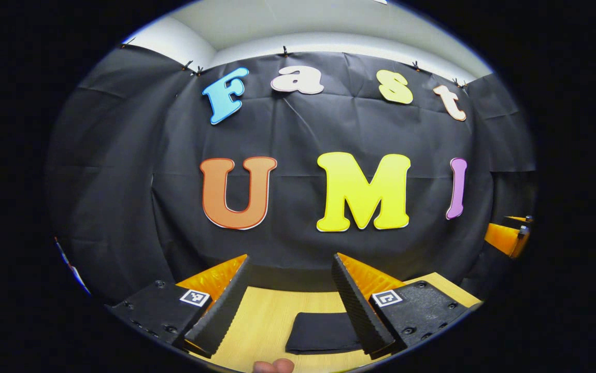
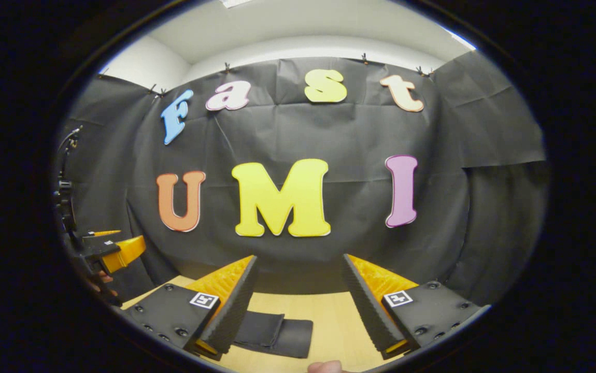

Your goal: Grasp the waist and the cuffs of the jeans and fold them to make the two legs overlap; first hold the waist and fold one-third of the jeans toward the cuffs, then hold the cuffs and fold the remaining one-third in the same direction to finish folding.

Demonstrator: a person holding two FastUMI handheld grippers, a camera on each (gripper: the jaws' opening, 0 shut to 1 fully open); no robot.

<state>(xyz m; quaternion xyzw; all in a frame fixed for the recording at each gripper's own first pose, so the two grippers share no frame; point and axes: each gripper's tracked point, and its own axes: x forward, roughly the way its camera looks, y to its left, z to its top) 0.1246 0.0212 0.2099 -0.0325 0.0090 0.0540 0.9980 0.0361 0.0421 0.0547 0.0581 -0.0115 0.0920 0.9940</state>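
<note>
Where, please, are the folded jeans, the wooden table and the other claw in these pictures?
folded jeans (image 1: 321, 332), left gripper view, on the dark top layer.
wooden table (image 1: 272, 316), left gripper view, on bare wood left of the jeans.
left claw (image 2: 122, 249), right gripper view, on its orange finger at the left edge.

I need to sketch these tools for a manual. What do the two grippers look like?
Both match: the left gripper and right gripper each have two wedge-shaped fingers with ribbed black pads, orange backs, and black screwed mounts carrying small square black-and-white markers. No cables or sleeves are visible.

Black cloth wall (image 1: 122, 171); wooden table (image 1: 267, 321)
</note>
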